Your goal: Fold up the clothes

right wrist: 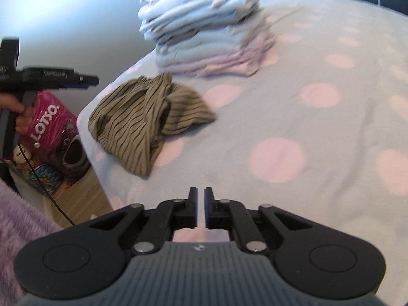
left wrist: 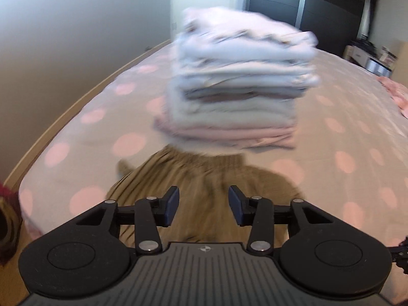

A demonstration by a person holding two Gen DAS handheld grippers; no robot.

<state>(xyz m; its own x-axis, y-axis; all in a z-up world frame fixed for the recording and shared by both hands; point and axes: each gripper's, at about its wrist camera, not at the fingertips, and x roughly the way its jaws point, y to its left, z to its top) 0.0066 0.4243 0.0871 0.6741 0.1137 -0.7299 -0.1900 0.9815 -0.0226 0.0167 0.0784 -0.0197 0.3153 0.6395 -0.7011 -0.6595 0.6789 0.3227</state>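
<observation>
An olive garment with dark stripes (right wrist: pixel 148 119) lies crumpled near the bed's left edge, also in the left wrist view (left wrist: pixel 201 178). A tall stack of folded pale clothes (right wrist: pixel 204 25) stands behind it, blurred in the left wrist view (left wrist: pixel 237 84). My left gripper (left wrist: pixel 203 205) is open and empty just above the near part of the striped garment; it shows from the side in the right wrist view (right wrist: pixel 84 81). My right gripper (right wrist: pixel 201 207) is nearly closed and empty, over bare bedsheet to the right of the garment.
The bed has a grey sheet with pink dots (right wrist: pixel 318 127). A pink "LOTSO" bag (right wrist: pixel 51 117) and toys sit on the wooden floor left of the bed. A dark wardrobe (left wrist: pixel 318 7) stands behind. A pink cloth (left wrist: pixel 397 94) lies at the bed's far right.
</observation>
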